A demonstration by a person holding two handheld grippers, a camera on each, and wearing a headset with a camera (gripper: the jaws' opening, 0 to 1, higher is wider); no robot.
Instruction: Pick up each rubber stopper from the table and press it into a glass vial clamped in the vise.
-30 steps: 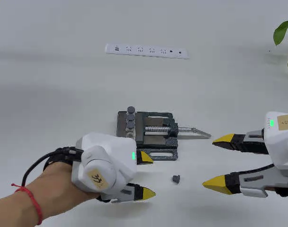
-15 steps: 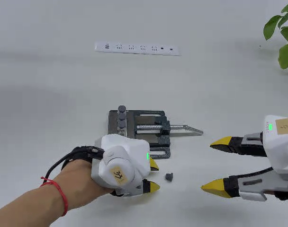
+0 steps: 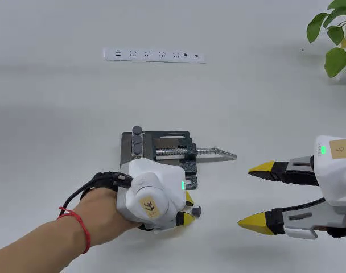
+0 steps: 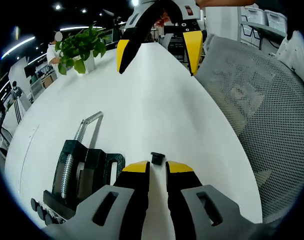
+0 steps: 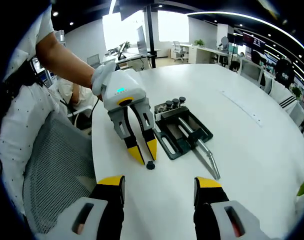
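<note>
The rubber stopper (image 3: 196, 211) lies on the tabletop (image 3: 76, 114) in the lower middle of the head view, just ahead of the left gripper (image 3: 188, 209). The left gripper's jaws are a narrow gap apart and hold nothing. To grip well, they likely need to slide forward until the stopper sits squarely between them. They should then close across its sides and keep it level, so it can go straight down into a vial.

The vise (image 3: 161, 149) sits just above, with a row of dark-capped vials (image 3: 137, 138) at its left end. The right gripper (image 3: 256, 194) hovers at the right edge, its jaws wide apart and empty.

A tan sticker (image 3: 148, 207) on the left gripper's housing carries handwritten marks too small to read.
</note>
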